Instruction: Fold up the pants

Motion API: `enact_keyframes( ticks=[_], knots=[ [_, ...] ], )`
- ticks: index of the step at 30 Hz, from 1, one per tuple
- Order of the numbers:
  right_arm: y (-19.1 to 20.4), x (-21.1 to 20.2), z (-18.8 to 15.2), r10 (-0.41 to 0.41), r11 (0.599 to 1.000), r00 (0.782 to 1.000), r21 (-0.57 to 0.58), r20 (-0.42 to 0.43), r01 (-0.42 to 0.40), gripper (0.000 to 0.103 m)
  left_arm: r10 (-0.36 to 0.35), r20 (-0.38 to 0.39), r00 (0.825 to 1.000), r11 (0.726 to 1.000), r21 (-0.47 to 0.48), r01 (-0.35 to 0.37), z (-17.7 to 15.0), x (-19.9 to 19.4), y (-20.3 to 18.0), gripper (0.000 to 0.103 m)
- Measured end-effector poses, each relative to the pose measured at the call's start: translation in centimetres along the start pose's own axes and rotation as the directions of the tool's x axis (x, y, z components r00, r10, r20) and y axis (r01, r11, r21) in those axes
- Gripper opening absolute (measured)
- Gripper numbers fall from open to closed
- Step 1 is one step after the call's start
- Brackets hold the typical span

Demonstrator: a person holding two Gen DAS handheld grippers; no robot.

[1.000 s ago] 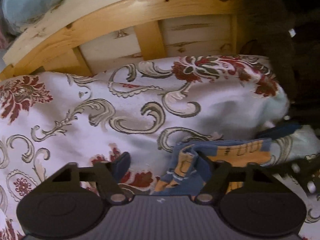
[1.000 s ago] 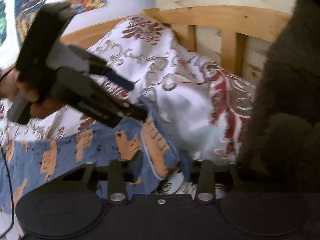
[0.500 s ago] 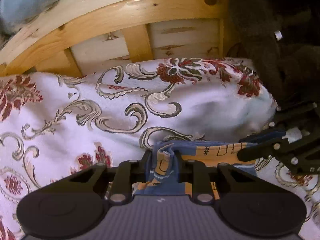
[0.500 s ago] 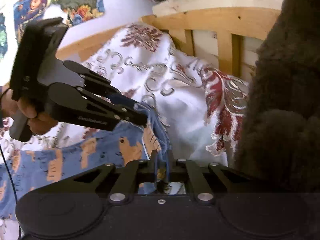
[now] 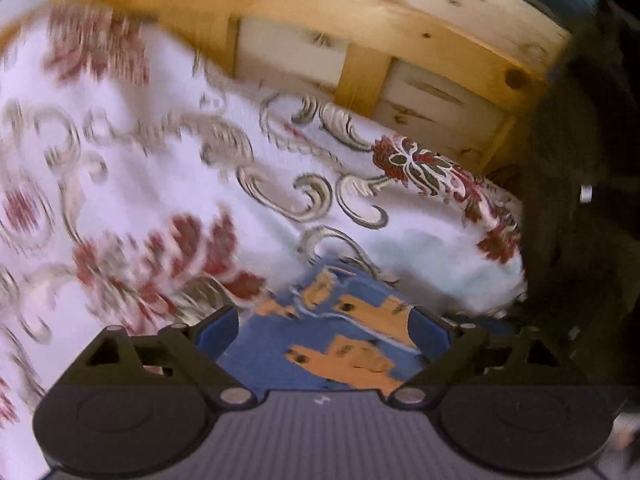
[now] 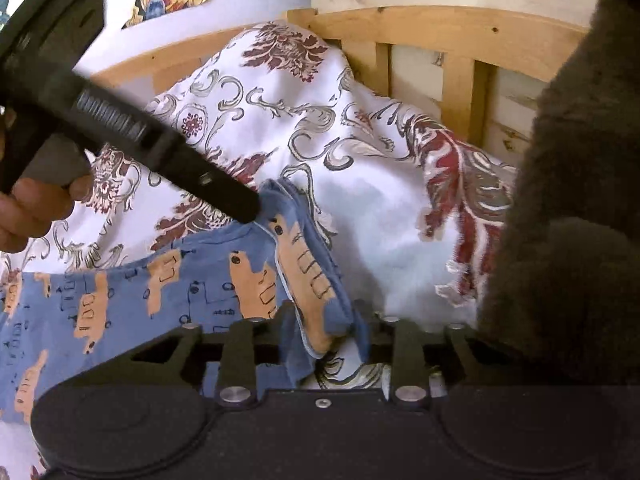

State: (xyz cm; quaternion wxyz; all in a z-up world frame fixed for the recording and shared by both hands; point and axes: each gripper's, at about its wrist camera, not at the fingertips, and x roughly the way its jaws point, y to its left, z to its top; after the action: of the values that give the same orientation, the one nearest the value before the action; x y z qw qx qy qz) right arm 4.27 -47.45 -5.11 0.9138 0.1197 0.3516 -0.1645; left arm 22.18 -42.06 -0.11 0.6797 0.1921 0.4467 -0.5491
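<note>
Left gripper [image 5: 324, 332] reopened; pants [image 6: 168, 292] crosswise.

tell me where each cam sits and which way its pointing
Left wrist: sits on the left gripper, looking along its open fingers over the pants and bedspread toward the headboard; only its own fingers show.
Right wrist: sits on the right gripper, looking over the pants toward the headboard; its parted fingers, the left gripper and a hand show.
Shared: pants, bedspread, headboard.
</note>
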Motion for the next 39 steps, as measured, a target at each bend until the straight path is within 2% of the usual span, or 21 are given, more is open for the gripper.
enact_keyframes(
  ticks=[3, 4, 5, 7, 10, 16, 20, 21, 24, 31, 32, 33, 36, 39],
  knots=[
    [0.0, 0.4, -0.1, -0.001, 1.000, 1.000, 0.009, -0.007, 0.001, 0.034, -0.050, -0.036, 0.998, 0.987, -0.157, 0.044, 0.7, 1.1, 0.5, 0.096],
    [-0.2, 0.4, -0.2, -0.002, 1.000, 1.000, 0.018, -0.003, 0.002, 0.026, -0.061, -0.050, 0.997, 0.976, -0.211, 0.049, 0.9, 1.4, 0.7, 0.096],
    [-0.3, 0.3, -0.2, -0.009, 1.000, 1.000, 0.028, -0.001, 0.009, 0.014, -0.074, -0.065, 0.995, 0.962, -0.269, 0.054, 1.2, 1.7, 0.9, 0.095],
    [-0.8, 0.1, -0.2, 0.000, 0.999, 1.000, 0.049, 0.010, -0.001, 0.011, -0.095, -0.080, 0.992, 0.928, -0.367, 0.059, 1.6, 2.0, 1.1, 0.092],
    [-0.4, -0.5, -0.1, 0.008, 1.000, 0.999, 0.024, 0.036, -0.009, 0.008, -0.092, -0.114, 0.989, 0.900, -0.434, 0.034, 2.0, 2.2, 1.0, 0.085],
    [1.3, -1.7, -0.1, 0.036, 0.996, 0.997, -0.089, 0.064, -0.030, 0.008, -0.026, -0.156, 0.987, 0.900, -0.433, -0.045, 2.3, 2.3, -0.2, 0.073],
    [2.9, -2.1, -0.1, 0.053, 0.983, 0.996, -0.181, 0.075, -0.039, 0.007, 0.034, -0.226, 0.974, 0.895, -0.427, -0.130, 3.1, 3.2, -0.6, 0.053],
    [3.3, -2.2, -0.2, 0.058, 0.979, 0.995, -0.200, 0.077, -0.041, 0.007, 0.049, -0.239, 0.970, 0.892, -0.426, -0.150, 3.2, 3.3, -0.6, 0.051],
    [4.2, -2.4, -0.3, 0.062, 0.966, 0.995, -0.256, 0.081, -0.039, 0.007, 0.081, -0.256, 0.963, 0.887, -0.422, -0.186, 3.4, 3.4, -0.8, 0.050],
    [6.8, -2.7, -1.0, 0.052, 0.915, 0.994, -0.402, 0.093, -0.011, 0.007, 0.107, -0.261, 0.959, 0.881, -0.422, -0.213, 3.6, 2.2, -0.5, 0.053],
    [7.3, -2.8, -1.0, 0.049, 0.905, 0.994, -0.426, 0.094, -0.004, 0.007, 0.126, -0.268, 0.955, 0.881, -0.412, -0.232, 3.5, 2.0, -0.5, 0.042],
    [7.7, -2.9, -1.1, 0.044, 0.893, 0.994, -0.450, 0.097, 0.005, 0.007, 0.146, -0.276, 0.950, 0.880, -0.403, -0.252, 3.3, 1.8, -0.4, 0.021],
    [8.7, -3.2, -1.2, 0.042, 0.873, 0.994, -0.487, 0.105, 0.015, 0.007, 0.152, -0.278, 0.949, 0.873, -0.412, -0.260, 2.4, 0.8, 0.2, 0.012],
    [9.7, -3.7, -1.3, 0.062, 0.859, 0.993, -0.512, 0.104, 0.001, 0.007, 0.137, -0.255, 0.957, 0.868, -0.435, -0.240, 1.1, -0.8, 0.9, 0.011]
  ],
)
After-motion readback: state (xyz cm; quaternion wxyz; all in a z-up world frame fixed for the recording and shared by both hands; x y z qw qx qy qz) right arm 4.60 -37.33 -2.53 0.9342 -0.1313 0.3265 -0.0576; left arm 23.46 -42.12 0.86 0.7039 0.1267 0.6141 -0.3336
